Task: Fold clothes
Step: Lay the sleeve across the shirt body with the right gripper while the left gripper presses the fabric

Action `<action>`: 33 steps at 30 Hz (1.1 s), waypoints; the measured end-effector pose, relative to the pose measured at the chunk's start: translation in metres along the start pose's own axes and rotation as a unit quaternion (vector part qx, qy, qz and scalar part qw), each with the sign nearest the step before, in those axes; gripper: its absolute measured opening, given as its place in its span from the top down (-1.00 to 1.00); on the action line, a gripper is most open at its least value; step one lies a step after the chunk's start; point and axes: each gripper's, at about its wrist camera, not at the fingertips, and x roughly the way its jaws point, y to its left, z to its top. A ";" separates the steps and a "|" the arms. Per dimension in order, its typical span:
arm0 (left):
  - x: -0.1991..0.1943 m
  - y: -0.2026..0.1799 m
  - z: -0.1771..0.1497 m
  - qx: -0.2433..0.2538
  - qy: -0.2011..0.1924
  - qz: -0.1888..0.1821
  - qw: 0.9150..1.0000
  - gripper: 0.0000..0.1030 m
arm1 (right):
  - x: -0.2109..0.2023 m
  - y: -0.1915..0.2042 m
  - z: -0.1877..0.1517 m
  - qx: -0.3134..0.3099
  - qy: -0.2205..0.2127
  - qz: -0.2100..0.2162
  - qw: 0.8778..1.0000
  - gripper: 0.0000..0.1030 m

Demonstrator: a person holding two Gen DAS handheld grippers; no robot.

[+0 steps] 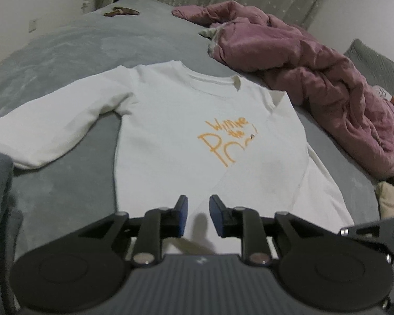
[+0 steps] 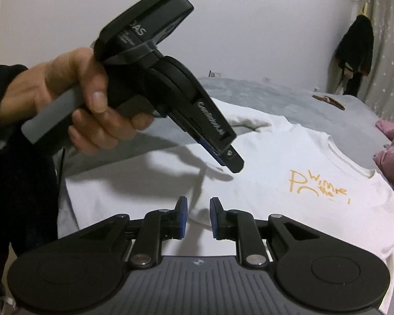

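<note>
White sweatshirt (image 1: 170, 141), orange lettering, spread flat on grey bed (image 1: 65, 52), centre frame; one sleeve folded across front. Left gripper (image 1: 198, 215) and right gripper (image 2: 198, 216), lower centre, just above fabric, jaws slightly parted, empty. Pink quilt (image 1: 315, 78), upper right.

Sweatshirt (image 1: 170, 131) lettering partly covered

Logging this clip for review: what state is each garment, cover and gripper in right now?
White sweatshirt: flat on the bed, print up, one sleeve folded over the chest, the other spread out.
Pink quilt: crumpled beside it.
Grey bed cover: spread flat.
Left gripper: slightly open, empty, above the hem.
Right gripper: slightly open, empty.
</note>
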 end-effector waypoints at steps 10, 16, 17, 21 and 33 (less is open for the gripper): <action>0.008 -0.015 -0.009 0.063 0.023 0.035 0.997 0.62 | 0.016 0.023 -0.007 -0.090 0.016 -0.036 0.995 0.53; 0.007 -0.004 -0.005 0.035 0.030 0.007 0.999 0.35 | 0.023 0.029 -0.008 -0.115 0.015 -0.063 0.991 0.70; 0.007 -0.003 -0.005 0.028 0.031 -0.001 0.999 0.30 | 0.023 0.029 -0.008 -0.118 0.012 -0.064 0.991 0.71; 0.005 0.010 0.000 -0.021 0.035 -0.024 0.999 0.30 | 0.011 0.031 -0.003 -0.123 -0.029 -0.091 0.988 0.72; -0.010 0.047 -0.001 -0.194 0.034 -0.075 0.977 0.06 | 0.005 0.020 0.005 -0.096 -0.046 -0.106 0.989 0.72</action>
